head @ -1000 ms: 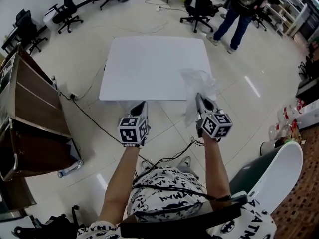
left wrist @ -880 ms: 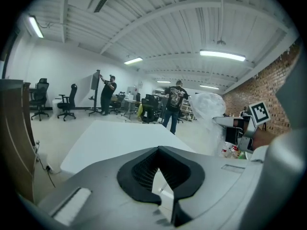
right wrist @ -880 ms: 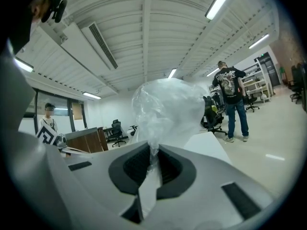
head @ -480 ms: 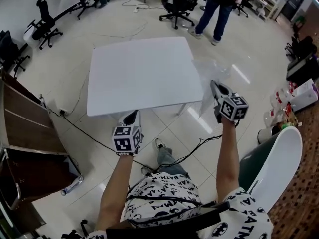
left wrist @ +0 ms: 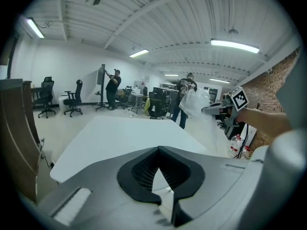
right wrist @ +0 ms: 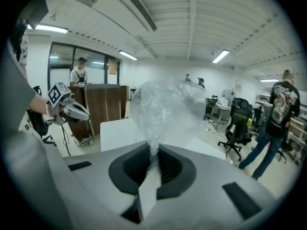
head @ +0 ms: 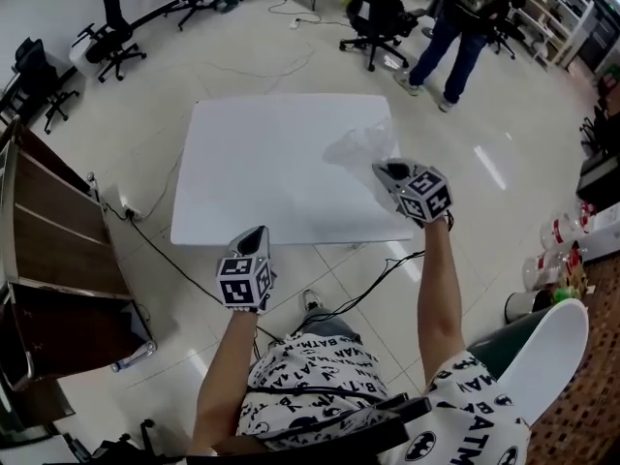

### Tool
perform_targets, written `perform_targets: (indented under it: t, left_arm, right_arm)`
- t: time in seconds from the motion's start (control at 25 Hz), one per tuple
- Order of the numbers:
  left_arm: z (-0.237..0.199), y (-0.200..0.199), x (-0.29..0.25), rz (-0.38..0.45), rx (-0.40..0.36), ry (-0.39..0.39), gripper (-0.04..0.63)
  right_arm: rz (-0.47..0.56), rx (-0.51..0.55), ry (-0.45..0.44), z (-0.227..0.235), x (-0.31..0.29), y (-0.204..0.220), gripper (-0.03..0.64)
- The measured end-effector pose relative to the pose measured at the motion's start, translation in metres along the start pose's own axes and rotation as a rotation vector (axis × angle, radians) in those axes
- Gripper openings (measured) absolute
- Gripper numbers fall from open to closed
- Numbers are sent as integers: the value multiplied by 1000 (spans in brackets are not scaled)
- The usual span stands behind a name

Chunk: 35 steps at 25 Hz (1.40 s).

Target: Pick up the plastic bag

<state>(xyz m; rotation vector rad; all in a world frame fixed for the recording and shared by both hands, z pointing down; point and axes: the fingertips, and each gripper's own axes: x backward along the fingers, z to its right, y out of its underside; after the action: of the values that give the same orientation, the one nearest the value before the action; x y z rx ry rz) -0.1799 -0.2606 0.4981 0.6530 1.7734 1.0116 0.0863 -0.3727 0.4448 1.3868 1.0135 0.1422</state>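
Right tongs [head: 387,170] are clenched on the gathered neck of the plastic bag [head: 360,147], which is held clear above the tabletop [head: 262,163] near its right edge. Left tongs [head: 254,233] are closed and empty, off the near edge. Pickup looks essentially done; the next move calls only for a steady pinch.

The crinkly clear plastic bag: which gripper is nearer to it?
Right. The right gripper is clamped on the crinkly clear plastic bag, raised at the white table's right side. The left gripper hangs off the table's near edge, well apart from the bag.
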Motion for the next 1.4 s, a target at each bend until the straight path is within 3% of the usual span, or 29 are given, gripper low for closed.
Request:
perform_targets:
  t: [0.28,0.44,0.56,0.88,0.96,1.08,1.12,1.16,1.28,1.32,1.4]
  left_arm:
    - [-48,19,8,-33,71,-126,2]
    - [-72,29,17,-48,121,-187,2]
    - [-79,35,20,-56,154,-215,2]
    - [-87,45,19,-71,193,-238,2]
    - [-88,48,19,-74,198,-240,2]
    - [-88,49,21,-79,205,-239,2]
    - [-89,50,22,-79,206,-239,2]
    - [-89,52,23,-80,207,-237,2]
    - [-89,57,24,-85,207,-229,2]
    - [-89,58,25,-86,207,-225,2]
    - [-88,59,26,-86,203,-216,2]
  right_arm:
    - [-172,178,-272,-88,-146,39,12]
    - [-255,178,-347,-132,-202,52,12]
    - [-318,189,-365,-149,-228,60,14]
    - [-356,212,-386,-187,-271,60,31]
    - [-369,210,-380,-192,-281,64,147]
    - [-394,254,-364,-198,-289,71,149]
    - [-399,257,-361,-201,-292,73,180]
    - [-399,246,-363,-204,-294,74,215]
    - [-401,210,-371,-207,-295,76,222]
    - [-405,204,-367,-206,-294,76,262]
    - [-387,185,-348,-200,-289,68,273]
